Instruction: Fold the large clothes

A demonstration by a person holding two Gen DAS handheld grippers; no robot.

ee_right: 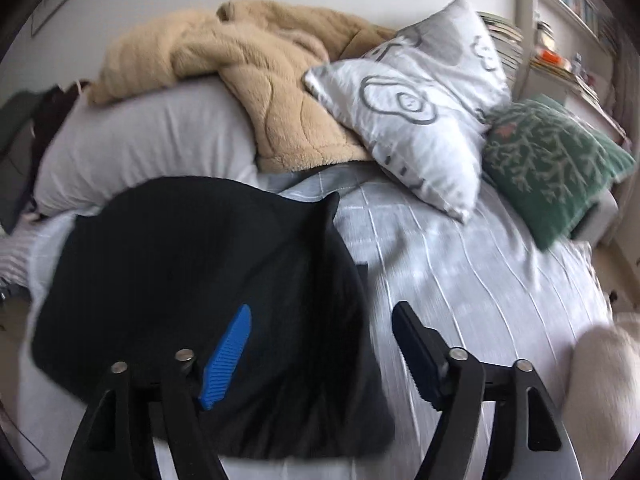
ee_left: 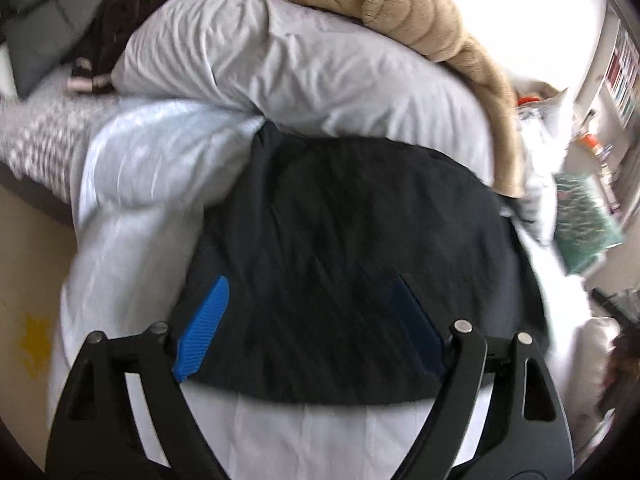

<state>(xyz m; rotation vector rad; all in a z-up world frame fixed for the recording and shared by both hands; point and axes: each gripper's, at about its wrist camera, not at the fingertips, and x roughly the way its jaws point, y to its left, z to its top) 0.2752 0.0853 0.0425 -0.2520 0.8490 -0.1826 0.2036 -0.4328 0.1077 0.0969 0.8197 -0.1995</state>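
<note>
A large black garment [ee_left: 360, 264] lies spread flat on the light bed cover [ee_left: 132, 200]. It also shows in the right wrist view [ee_right: 192, 280], bunched at its near right corner. My left gripper [ee_left: 312, 292] is open and empty, hovering over the garment's near edge with its blue fingers [ee_left: 204, 328] wide apart. My right gripper [ee_right: 322, 314] is open and empty over the garment's right edge, its left finger above the cloth and its right finger above the striped cover [ee_right: 480, 280].
A big white duvet roll [ee_left: 288, 64] and a beige fleece blanket [ee_right: 248, 92] lie behind the garment. A patterned white pillow [ee_right: 416, 100] and a green cushion [ee_right: 556, 160] sit at the right. Dark clothes [ee_left: 120, 12] lie far left. Shelves [ee_right: 572, 4] stand at the right.
</note>
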